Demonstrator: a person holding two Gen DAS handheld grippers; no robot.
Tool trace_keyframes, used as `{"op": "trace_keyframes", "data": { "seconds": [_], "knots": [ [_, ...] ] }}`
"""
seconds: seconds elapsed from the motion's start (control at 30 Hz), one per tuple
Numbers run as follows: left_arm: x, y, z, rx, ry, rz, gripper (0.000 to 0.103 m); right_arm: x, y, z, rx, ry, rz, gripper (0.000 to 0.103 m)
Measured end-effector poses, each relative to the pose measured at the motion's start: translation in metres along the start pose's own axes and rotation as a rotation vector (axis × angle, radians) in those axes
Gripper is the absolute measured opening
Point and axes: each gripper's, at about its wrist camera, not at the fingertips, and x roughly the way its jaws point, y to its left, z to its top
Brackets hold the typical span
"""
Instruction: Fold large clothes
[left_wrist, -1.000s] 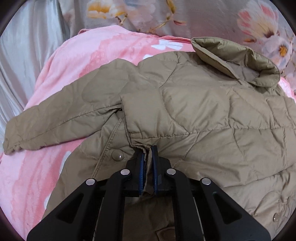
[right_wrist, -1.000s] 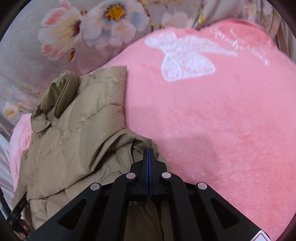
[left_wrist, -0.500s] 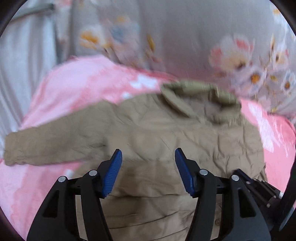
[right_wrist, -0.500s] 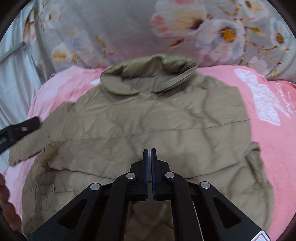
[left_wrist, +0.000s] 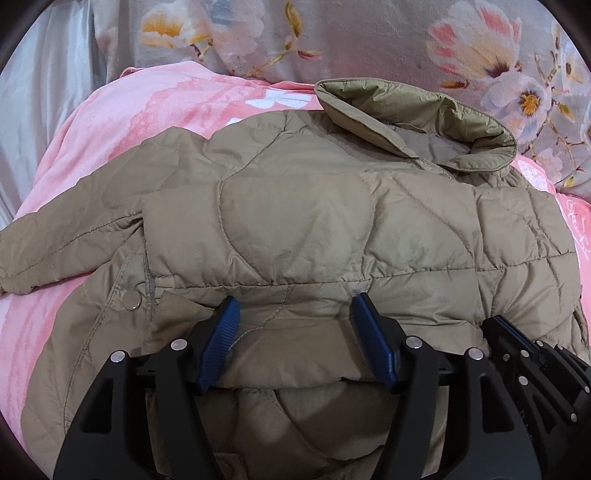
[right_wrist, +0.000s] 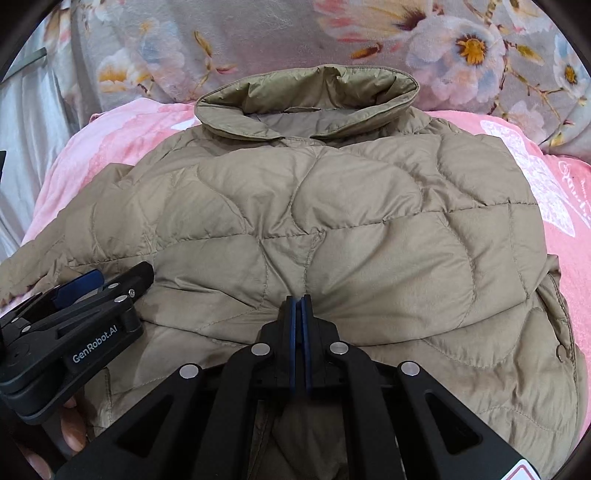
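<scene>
Tan quilted jacket (left_wrist: 295, 221) lying flat on the pink blanket (left_wrist: 155, 107), collar far side | left gripper (left_wrist: 295, 332) jaws just been opening, spread apart, nothing pinched | right gripper (right_wrist: 300, 325) pinched together on a jacket fold

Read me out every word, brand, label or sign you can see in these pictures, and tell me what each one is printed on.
"GenRobot.AI": white lettering on the side of the black left gripper, seen in the right wrist view.
White cursive script on the pink blanket, beside its white butterfly print: cut off at the picture's edge, unreadable.
Red and white sticker on the right gripper: only a corner shows, unreadable.
Tan quilted jacket: no text visible.
</scene>
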Motion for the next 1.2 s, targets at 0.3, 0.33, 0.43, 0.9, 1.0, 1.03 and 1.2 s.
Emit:
{"op": "trace_keyframes", "data": {
  "seconds": [0.3, 0.33, 0.43, 0.9, 1.0, 1.03, 1.2],
  "knots": [
    [-0.103, 0.147, -0.013, -0.261, -0.194, 0.073, 0.098, 0.0, -0.002, 0.001, 0.014, -0.002, 0.011, 0.003],
    [-0.106, 0.169, -0.015, -0.299, -0.179, 0.1, 0.098, 0.0, -0.002, 0.001, 0.016, -0.003, 0.012, 0.003],
    [-0.099, 0.276, -0.026, -0.49, -0.065, 0.206, 0.098, -0.001, -0.004, 0.001, 0.025, -0.006, 0.019, 0.003],
    [-0.06, 0.417, -0.026, -0.768, -0.061, 0.26, 0.018, -0.002, 0.0, 0.0, 0.013, -0.009, -0.012, 0.004],
    [-0.076, 0.387, 0.005, -0.648, -0.113, 0.299, 0.006, -0.002, 0.0, 0.0, 0.013, -0.009, -0.012, 0.004],
    [-0.085, 0.376, 0.017, -0.608, -0.141, 0.299, 0.006, -0.002, 0.0, 0.0, 0.013, -0.01, -0.013, 0.004],
    [-0.142, 0.256, 0.092, -0.348, -0.315, 0.168, 0.005, -0.009, -0.003, -0.001, 0.039, -0.041, -0.028, 0.018]
  ]
}}
